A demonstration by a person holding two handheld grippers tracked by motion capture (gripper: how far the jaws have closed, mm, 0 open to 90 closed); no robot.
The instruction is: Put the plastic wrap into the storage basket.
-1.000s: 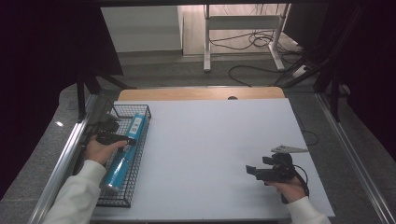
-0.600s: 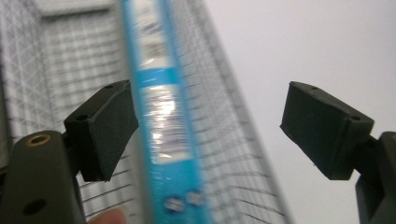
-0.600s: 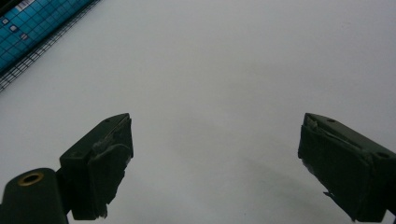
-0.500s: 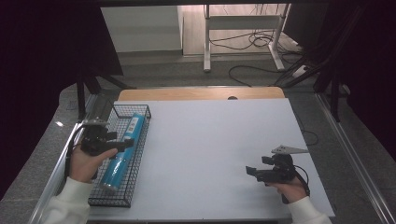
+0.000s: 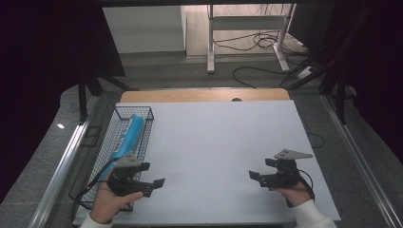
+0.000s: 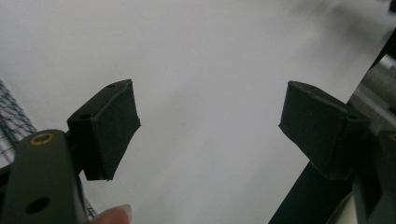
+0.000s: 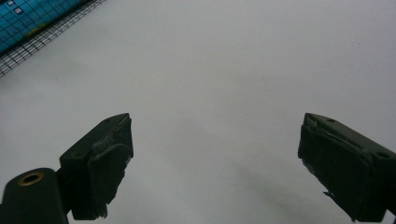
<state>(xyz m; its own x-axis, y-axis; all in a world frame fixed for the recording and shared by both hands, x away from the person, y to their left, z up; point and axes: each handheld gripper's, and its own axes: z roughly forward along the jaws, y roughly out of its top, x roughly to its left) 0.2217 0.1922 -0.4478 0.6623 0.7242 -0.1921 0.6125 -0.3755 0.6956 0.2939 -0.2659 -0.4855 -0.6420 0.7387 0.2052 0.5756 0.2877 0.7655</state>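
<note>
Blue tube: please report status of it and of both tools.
Left tool open, empty. Right tool open, empty, over white table. Blue tube lies in wire basket. Nothing in the way.

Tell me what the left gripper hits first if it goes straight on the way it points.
Judging by the high view, the left gripper points right across the bare white table; the first thing in line looks like the right gripper, though depth is unclear.

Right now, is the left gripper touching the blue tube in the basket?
Apart. In the left gripper view the left gripper has open jaws over bare white table; the high view shows the blue tube lying in the wire basket.
</note>
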